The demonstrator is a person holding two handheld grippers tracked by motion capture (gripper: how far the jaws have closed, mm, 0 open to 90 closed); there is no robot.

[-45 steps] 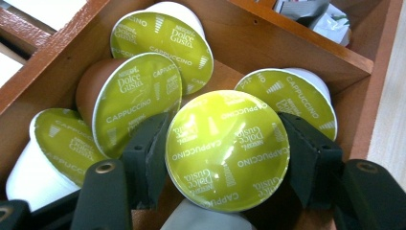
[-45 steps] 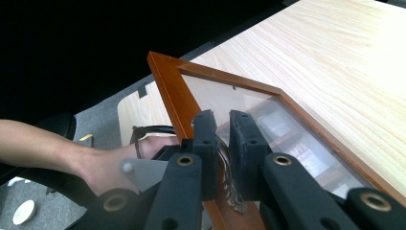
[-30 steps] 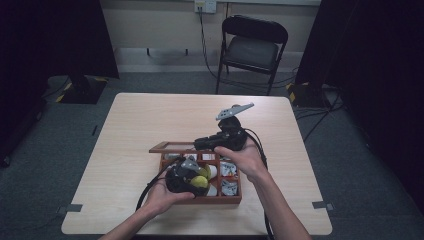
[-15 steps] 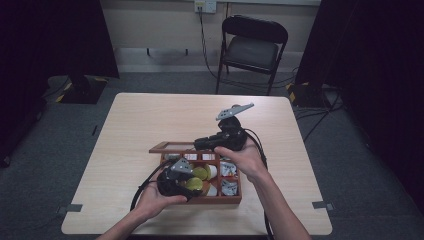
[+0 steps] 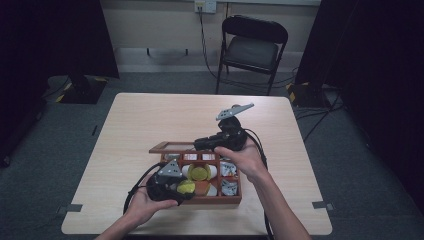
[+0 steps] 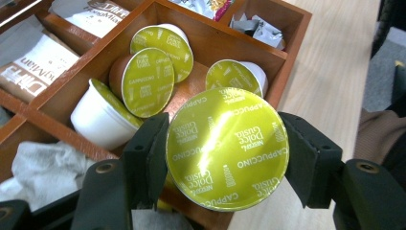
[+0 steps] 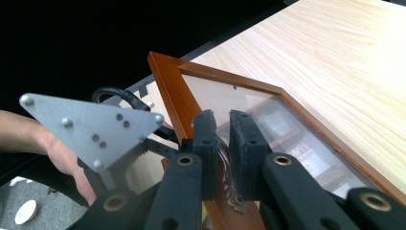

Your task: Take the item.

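Observation:
A wooden compartment box (image 5: pixel 220 201) sits on the table toward its near edge. My left gripper (image 5: pixel 172 187) (image 6: pixel 225 143) is shut on a coffee capsule (image 6: pixel 227 148) (image 5: pixel 186 187) with a yellow-green foil lid, held just above the box's near-left corner. Several more capsules (image 6: pixel 148 81) lie in the compartment beneath it. My right gripper (image 5: pixel 202 144) (image 7: pixel 222 139) is shut on the small metal clasp (image 7: pixel 230 187) at the edge of the box's glass-paned lid (image 7: pixel 165 86) (image 5: pixel 170 147), holding the lid raised behind the box.
Printed sachets (image 6: pixel 36 67) and crumpled silver wrappers (image 6: pixel 258 28) fill other compartments. Cables trail from both grippers across the light wooden table (image 5: pixel 150 120). A black folding chair (image 5: pixel 252 50) stands beyond the far edge.
My left gripper has drawn the capsule up out of the box, leftward and toward the person. The right gripper and the lid have stayed where they were.

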